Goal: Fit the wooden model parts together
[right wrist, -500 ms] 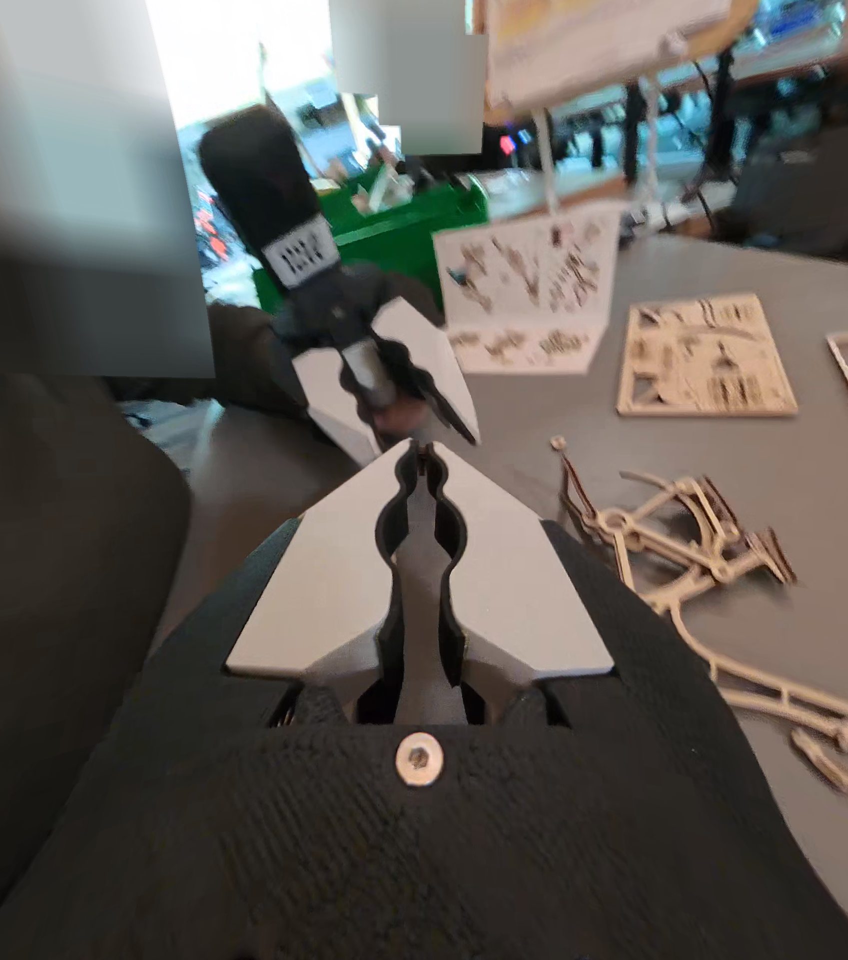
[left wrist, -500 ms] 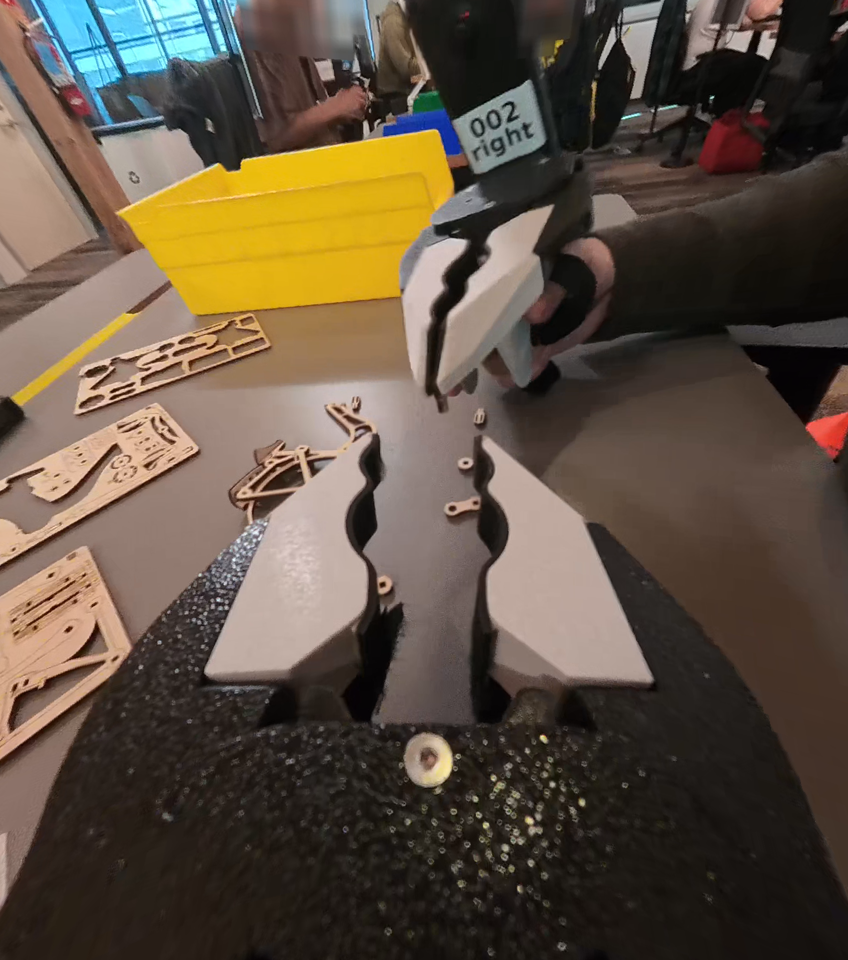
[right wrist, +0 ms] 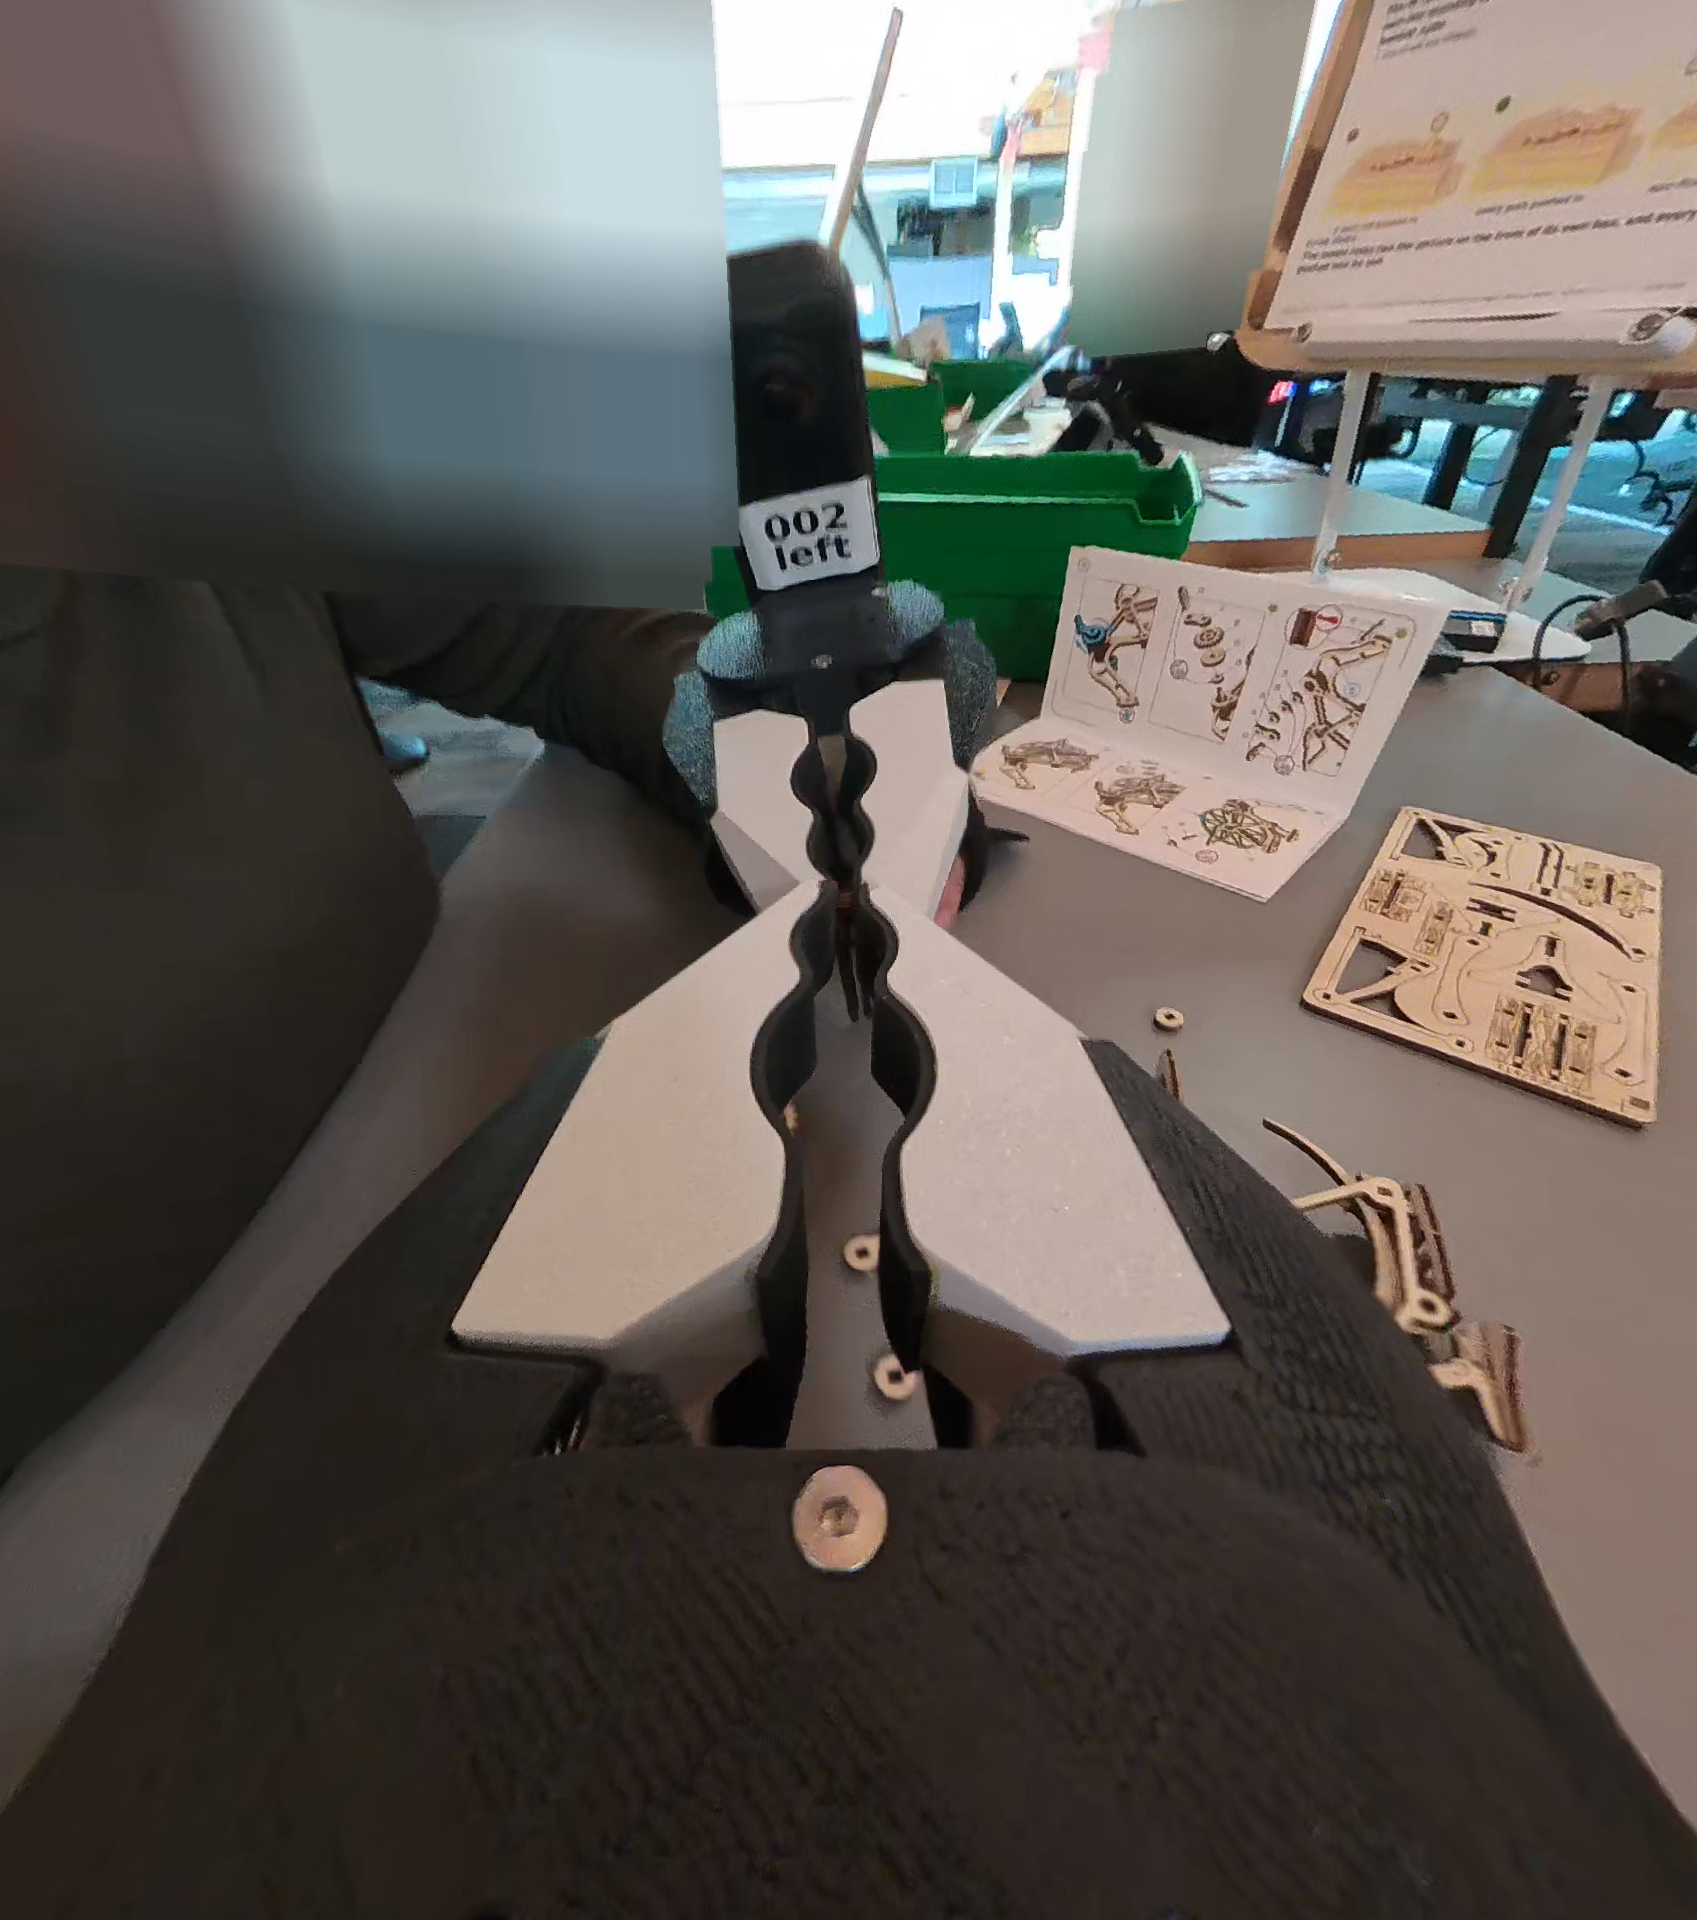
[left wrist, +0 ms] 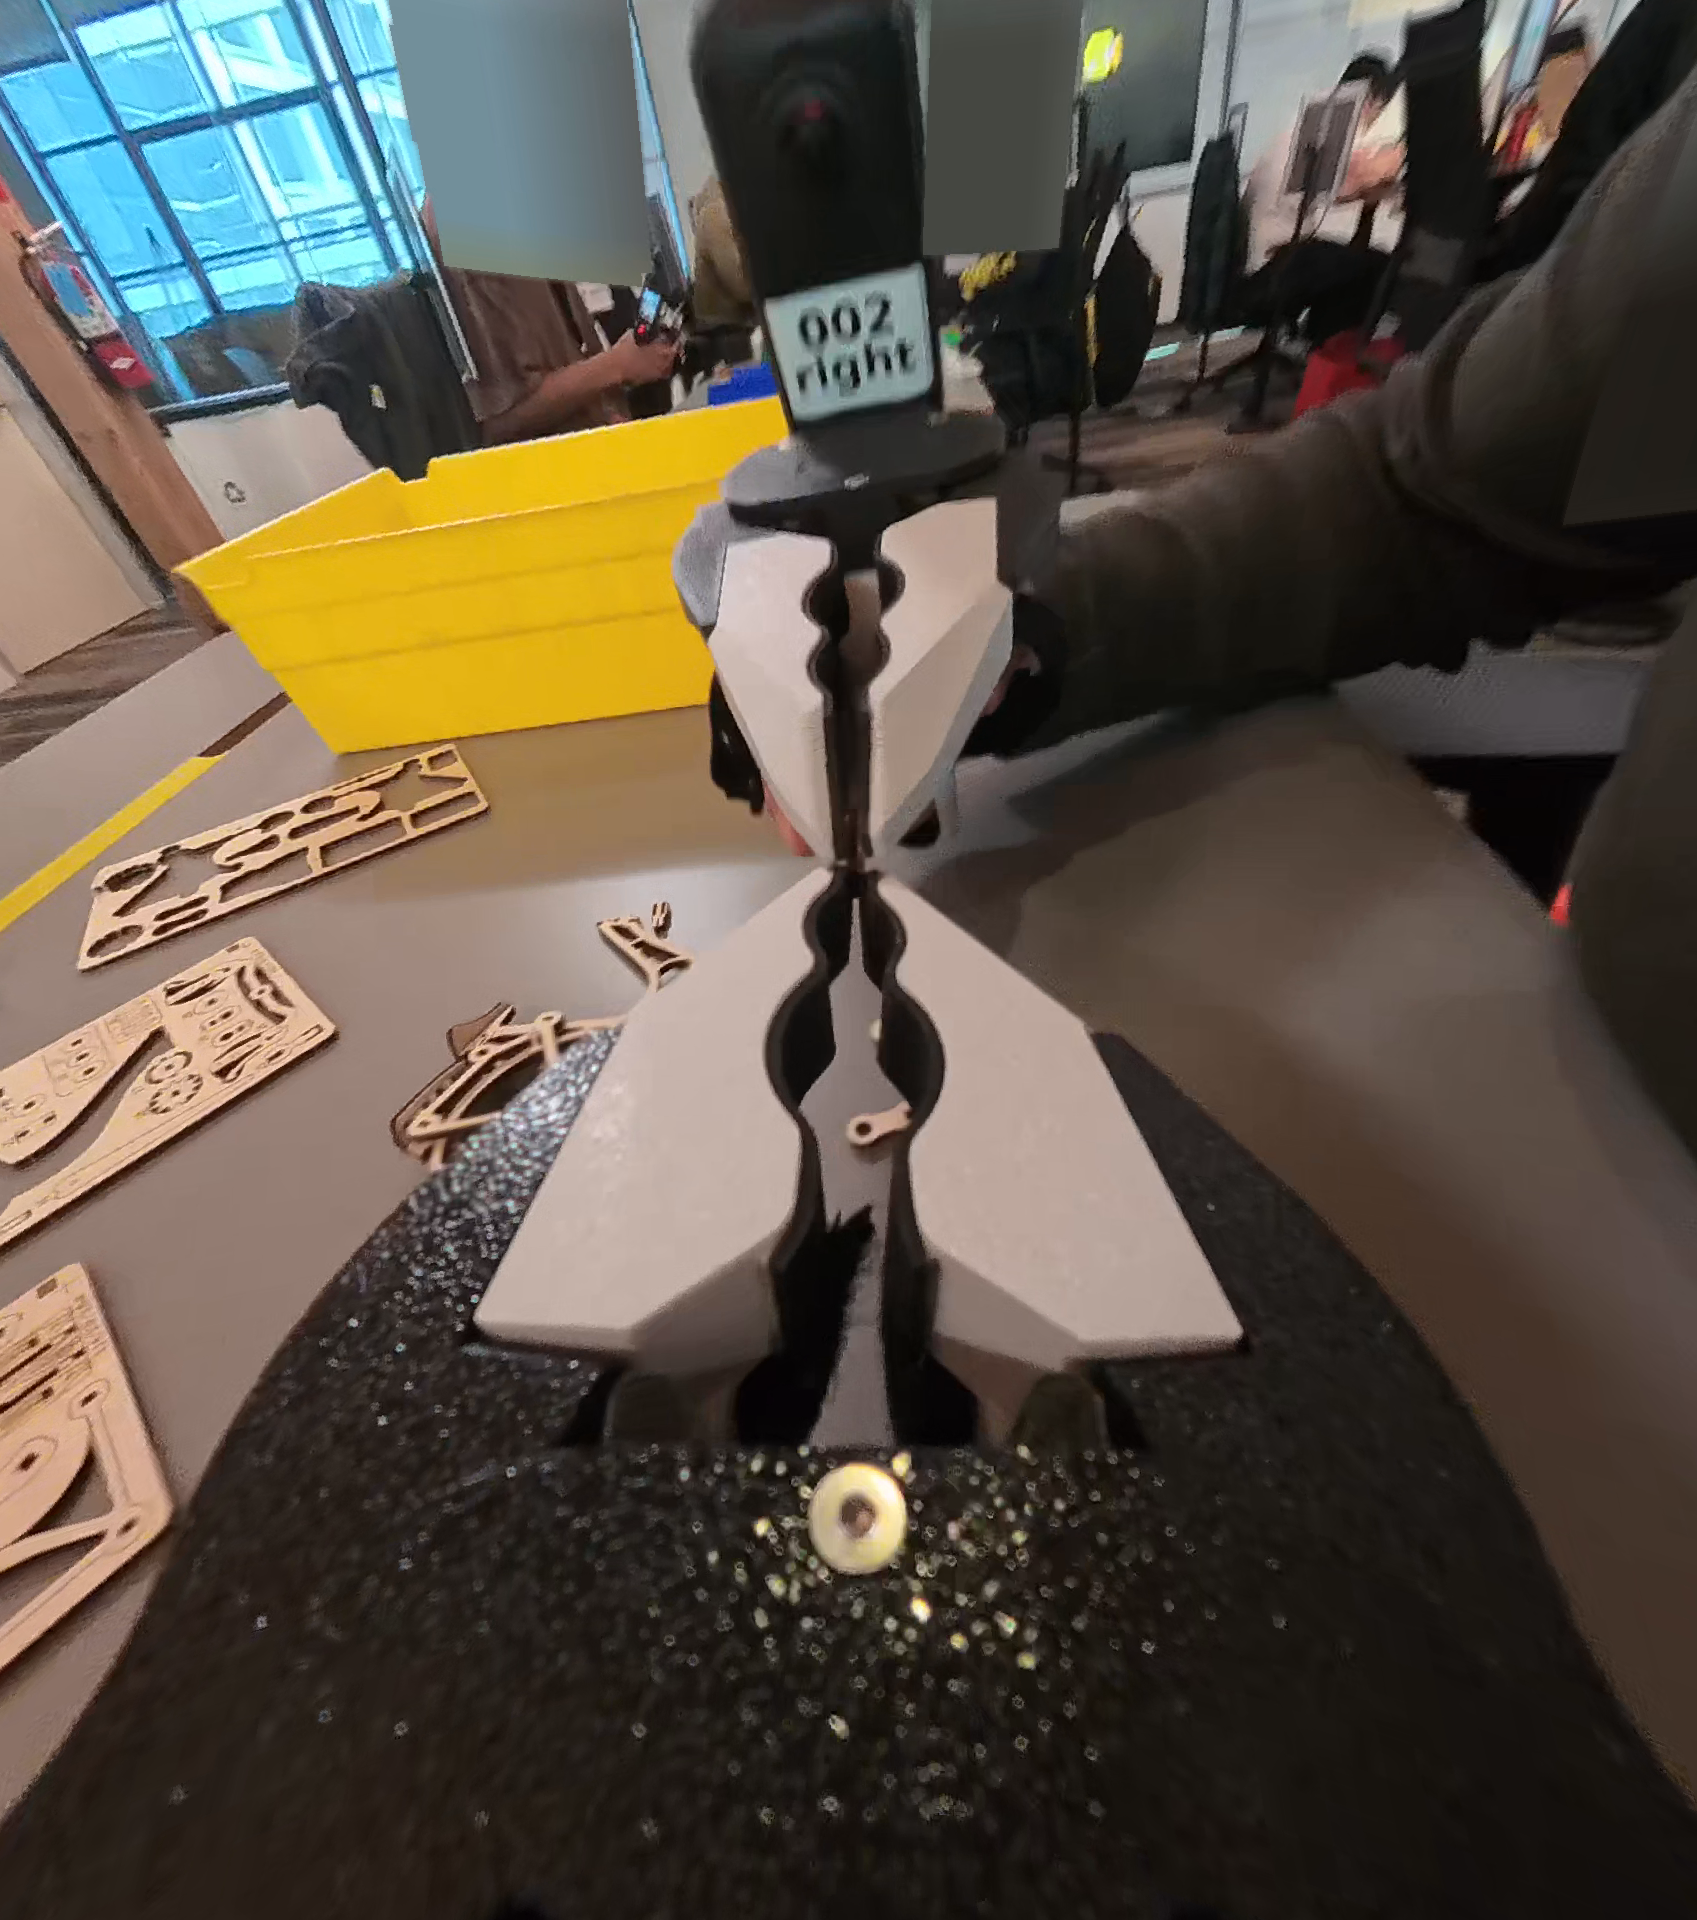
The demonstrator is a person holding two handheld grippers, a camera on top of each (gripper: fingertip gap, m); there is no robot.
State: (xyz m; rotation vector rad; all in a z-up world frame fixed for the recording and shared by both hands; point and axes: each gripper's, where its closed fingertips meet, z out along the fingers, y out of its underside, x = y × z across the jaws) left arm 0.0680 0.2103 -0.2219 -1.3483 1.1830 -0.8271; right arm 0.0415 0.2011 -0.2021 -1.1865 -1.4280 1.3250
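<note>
My left gripper (left wrist: 849,881) and right gripper (right wrist: 839,902) face each other tip to tip above the grey table (left wrist: 1239,987). Both are pinched shut at the tips on one small thin dark wooden part (right wrist: 854,966), seen edge-on; its shape is unclear. The right gripper also shows in the left wrist view (left wrist: 849,847), and the left gripper in the right wrist view (right wrist: 839,873). A partly built wooden model (right wrist: 1384,1247) lies on the table beside them; it also shows in the left wrist view (left wrist: 511,1070). A small link (left wrist: 875,1124) and washers (right wrist: 862,1252) lie under the grippers.
Laser-cut wooden sheets (left wrist: 283,852) (left wrist: 127,1070) (right wrist: 1488,966) lie flat on the table. A yellow bin (left wrist: 491,613) stands at the back. A folded instruction leaflet (right wrist: 1208,727), a green bin (right wrist: 1031,520) and a board on a stand (right wrist: 1550,208) stand behind. People sit in the background. Left and right tips are no more than a few centimetres apart.
My left gripper was open and has shut at its tips. The right gripper has swung round to meet it tip to tip, still pinching the small part.
</note>
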